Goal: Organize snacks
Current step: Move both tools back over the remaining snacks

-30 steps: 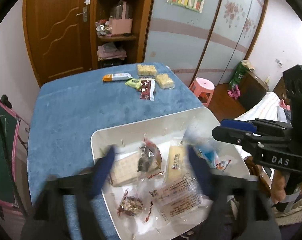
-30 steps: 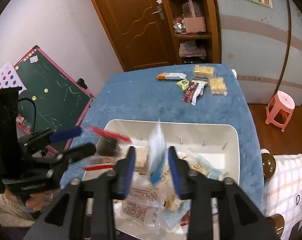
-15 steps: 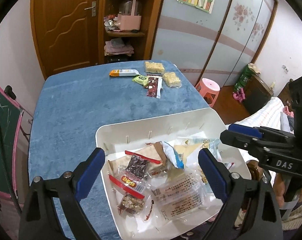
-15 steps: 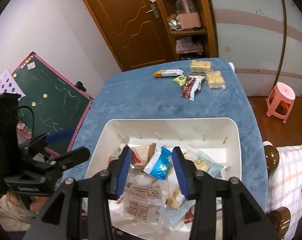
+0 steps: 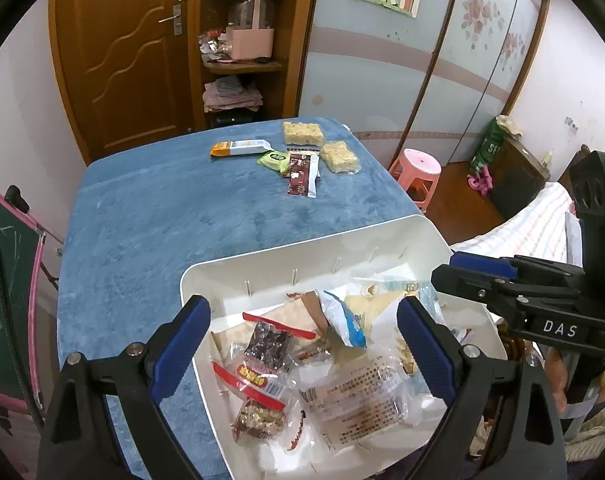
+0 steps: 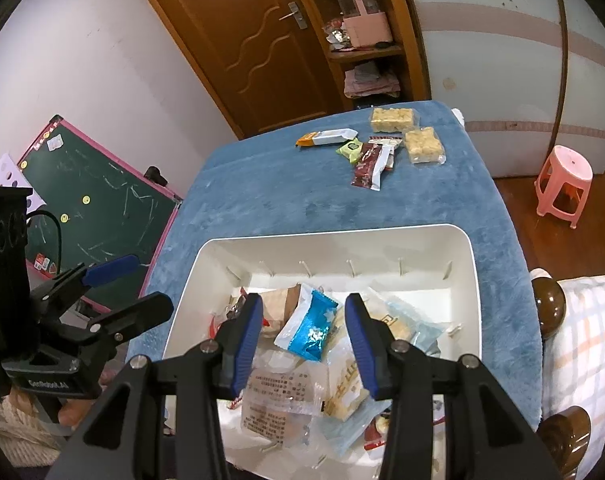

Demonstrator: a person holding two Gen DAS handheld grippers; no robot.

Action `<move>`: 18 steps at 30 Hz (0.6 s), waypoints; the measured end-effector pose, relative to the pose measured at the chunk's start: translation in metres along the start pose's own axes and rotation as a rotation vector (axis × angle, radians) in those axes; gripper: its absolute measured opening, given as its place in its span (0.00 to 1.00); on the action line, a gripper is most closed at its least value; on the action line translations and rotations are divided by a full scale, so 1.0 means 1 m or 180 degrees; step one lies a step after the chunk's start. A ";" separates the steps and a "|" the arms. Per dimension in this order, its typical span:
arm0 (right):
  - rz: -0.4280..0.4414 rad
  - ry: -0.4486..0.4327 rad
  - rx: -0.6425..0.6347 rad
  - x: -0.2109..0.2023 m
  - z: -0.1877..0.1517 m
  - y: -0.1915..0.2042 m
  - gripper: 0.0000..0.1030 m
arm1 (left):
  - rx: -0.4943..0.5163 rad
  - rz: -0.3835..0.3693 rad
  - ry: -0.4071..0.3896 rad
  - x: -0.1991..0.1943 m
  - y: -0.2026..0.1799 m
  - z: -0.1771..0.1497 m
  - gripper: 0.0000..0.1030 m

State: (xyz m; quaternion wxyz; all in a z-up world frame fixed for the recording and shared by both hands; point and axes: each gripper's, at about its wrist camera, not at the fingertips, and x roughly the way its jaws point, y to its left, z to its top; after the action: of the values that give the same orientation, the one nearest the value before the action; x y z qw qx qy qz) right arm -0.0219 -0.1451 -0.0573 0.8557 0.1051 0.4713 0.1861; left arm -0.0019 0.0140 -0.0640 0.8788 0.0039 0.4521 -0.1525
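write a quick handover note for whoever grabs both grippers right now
Left gripper: open wide over the white bin, holding nothing.
Right gripper: open, empty, poised above the blue packet in the bin.
Done: most snacks are piled in the bin.
Left: the group at the far end of the blue table: orange-and-white bar, green packet, red sachets, two rice cakes.

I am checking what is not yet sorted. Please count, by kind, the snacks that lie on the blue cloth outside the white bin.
Yellow puffed-rice blocks: 2
Orange-and-white bar: 1
Green packet: 1
Dark red packet: 1
Total: 5
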 end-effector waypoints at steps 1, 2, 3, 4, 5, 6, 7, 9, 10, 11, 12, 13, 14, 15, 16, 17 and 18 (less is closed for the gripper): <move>0.0002 -0.0002 0.0011 0.001 0.001 -0.002 0.42 | 0.0007 0.0008 0.0007 0.001 -0.001 0.002 0.91; -0.0001 -0.0007 0.0023 0.002 0.003 -0.005 0.42 | 0.0016 0.0013 0.0019 0.003 -0.002 0.005 0.91; -0.0009 -0.0009 0.0033 0.002 0.005 -0.007 0.42 | 0.0020 0.0020 0.0029 0.006 -0.003 0.007 0.91; -0.0018 -0.0010 0.0041 0.003 0.007 -0.009 0.42 | 0.0022 0.0028 0.0037 0.008 -0.004 0.011 0.91; -0.0029 -0.0019 0.0048 0.003 0.010 -0.012 0.42 | 0.0024 0.0031 0.0039 0.009 -0.005 0.015 0.91; -0.0048 -0.0028 0.0051 0.004 0.012 -0.014 0.42 | 0.0030 0.0036 0.0039 0.010 -0.006 0.019 0.91; -0.0074 -0.0037 0.0046 0.004 0.015 -0.016 0.42 | 0.0045 0.0045 0.0033 0.012 -0.007 0.023 0.91; -0.0161 -0.0059 0.0019 0.004 0.025 -0.020 0.42 | 0.0098 0.0090 0.0006 0.014 -0.010 0.034 0.91; -0.0208 -0.0071 0.0005 0.004 0.032 -0.022 0.42 | 0.0130 0.0118 -0.0014 0.016 -0.011 0.041 0.91; -0.0243 -0.0087 -0.0010 0.004 0.039 -0.024 0.42 | 0.0167 0.0148 -0.0039 0.017 -0.012 0.050 0.91; -0.0281 -0.0110 -0.0024 0.003 0.049 -0.027 0.42 | 0.0203 0.0183 -0.0062 0.019 -0.013 0.060 0.91; -0.0315 -0.0122 -0.0031 0.003 0.057 -0.030 0.42 | 0.0227 0.0205 -0.0081 0.020 -0.014 0.069 0.91; -0.0345 -0.0140 -0.0040 0.001 0.070 -0.034 0.42 | 0.0255 0.0223 -0.0112 0.022 -0.014 0.081 0.91; -0.0357 -0.0161 -0.0049 0.000 0.080 -0.037 0.42 | 0.0274 0.0242 -0.0137 0.023 -0.014 0.092 0.91; -0.0377 -0.0190 -0.0053 -0.002 0.091 -0.040 0.42 | 0.0292 0.0266 -0.0161 0.025 -0.014 0.105 0.91; -0.0412 -0.0228 -0.0060 -0.005 0.104 -0.043 0.42 | 0.0307 0.0284 -0.0188 0.027 -0.014 0.118 0.91; -0.0448 -0.0274 -0.0086 -0.008 0.117 -0.045 0.42 | 0.0312 0.0301 -0.0213 0.029 -0.014 0.133 0.91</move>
State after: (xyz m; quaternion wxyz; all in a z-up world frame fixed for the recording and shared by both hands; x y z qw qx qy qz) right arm 0.0829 -0.1898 -0.0044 0.8874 0.0681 0.4378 0.1272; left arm 0.1161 -0.0263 -0.0069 0.8984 0.0632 0.4138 -0.1328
